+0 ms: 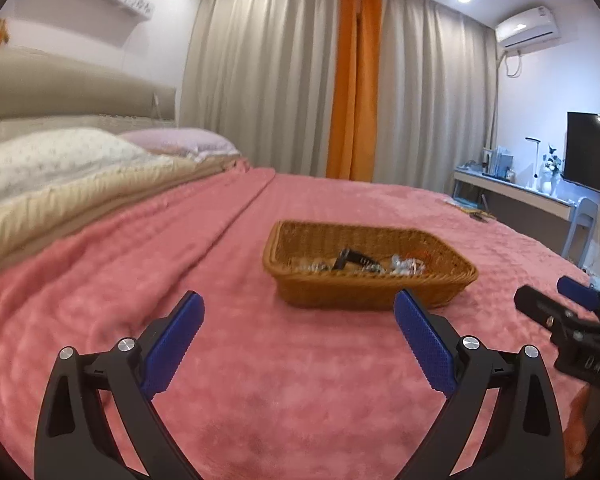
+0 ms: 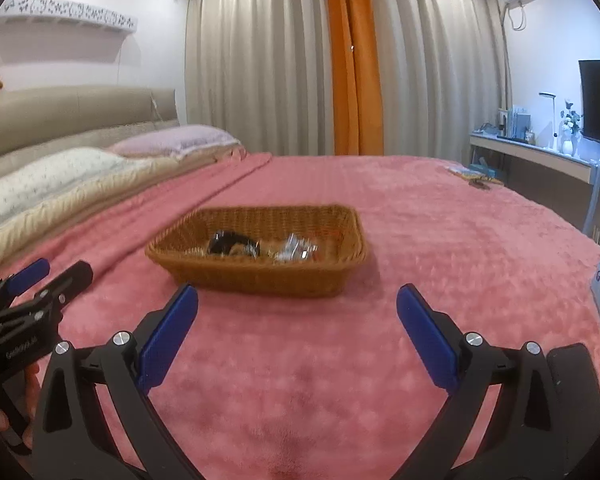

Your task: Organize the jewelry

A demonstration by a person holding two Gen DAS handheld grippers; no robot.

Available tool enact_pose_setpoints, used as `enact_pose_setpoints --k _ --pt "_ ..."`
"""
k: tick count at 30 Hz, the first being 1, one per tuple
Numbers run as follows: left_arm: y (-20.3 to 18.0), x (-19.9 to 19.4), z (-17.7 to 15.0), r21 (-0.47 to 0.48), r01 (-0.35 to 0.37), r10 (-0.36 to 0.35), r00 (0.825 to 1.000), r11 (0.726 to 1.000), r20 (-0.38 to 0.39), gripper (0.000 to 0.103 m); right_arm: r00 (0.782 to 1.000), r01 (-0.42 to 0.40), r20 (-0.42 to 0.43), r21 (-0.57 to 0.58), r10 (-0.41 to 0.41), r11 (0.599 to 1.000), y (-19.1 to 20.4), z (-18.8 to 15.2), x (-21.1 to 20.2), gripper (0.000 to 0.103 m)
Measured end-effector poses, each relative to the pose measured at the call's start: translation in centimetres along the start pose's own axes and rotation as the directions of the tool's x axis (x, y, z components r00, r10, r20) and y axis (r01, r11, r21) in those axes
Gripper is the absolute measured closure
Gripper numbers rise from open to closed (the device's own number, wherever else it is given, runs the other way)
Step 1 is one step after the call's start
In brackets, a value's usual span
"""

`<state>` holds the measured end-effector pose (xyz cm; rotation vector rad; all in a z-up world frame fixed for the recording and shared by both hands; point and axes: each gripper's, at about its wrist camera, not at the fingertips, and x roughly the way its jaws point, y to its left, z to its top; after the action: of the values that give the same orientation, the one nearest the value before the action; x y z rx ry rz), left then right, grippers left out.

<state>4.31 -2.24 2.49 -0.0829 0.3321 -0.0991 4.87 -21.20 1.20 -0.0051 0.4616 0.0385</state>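
Wicker basket (image 1: pixel 370 264) on pink blanket (image 1: pixel 260 360) of bed, centre of left wrist view, left of centre in right wrist view (image 2: pixel 260 252). Jewelry pile (image 1: pixel 364 266) inside basket, blurred: dark piece at left, shiny silvery bits at right (image 2: pixel 296 254). Left tool (image 1: pixel 299 314) low in frame, jaws spread wide, nothing between them, blue pads (image 1: pixel 176 344) bare. Basket just above and beyond the tips, apart, not touched. Right tool (image 2: pixel 297 308) likewise wide open and empty, basket above its left finger, near but clear. Right tool also at right edge of left wrist view (image 1: pixel 572 312); left tool at lower left of right wrist view (image 2: pixel 40 280). Pillows (image 1: pixel 60 160) upper left, curtains (image 1: pixel 300 80) behind.
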Motion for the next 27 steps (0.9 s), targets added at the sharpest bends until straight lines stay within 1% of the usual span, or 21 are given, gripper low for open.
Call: enact_pose_setpoints --k 4,8,13,17,27 --pt "0.3 0.5 -0.5 -0.017 -0.042 0.042 0.999 0.999 -0.019 0.01 1.0 0.012 -0.028 -0.019 -0.013 1.0 0.5 -1.1 1.1 0.008" --pt "0.4 0.2 -0.5 -0.027 -0.045 0.044 0.999 0.999 -0.011 0.008 1.0 0.015 -0.012 -0.014 -0.015 1.0 0.4 -1.2 0.8 0.008" --pt "0.3 0.0 -0.4 -0.027 -0.051 0.052 0.999 0.998 0.003 0.008 1.0 0.012 -0.017 0.005 -0.012 1.0 0.0 -1.1 0.8 0.008" --pt "0.3 -0.6 -0.4 -0.026 -0.058 0.059 0.998 0.998 0.03 0.008 1.0 0.007 -0.029 0.014 -0.007 1.0 -0.2 -1.2 0.9 0.008" --pt "0.2 -0.6 -0.4 -0.022 -0.061 0.062 0.998 0.998 0.03 0.008 1.0 0.015 -0.02 -0.015 -0.016 1.0 0.4 -1.3 0.8 0.008"
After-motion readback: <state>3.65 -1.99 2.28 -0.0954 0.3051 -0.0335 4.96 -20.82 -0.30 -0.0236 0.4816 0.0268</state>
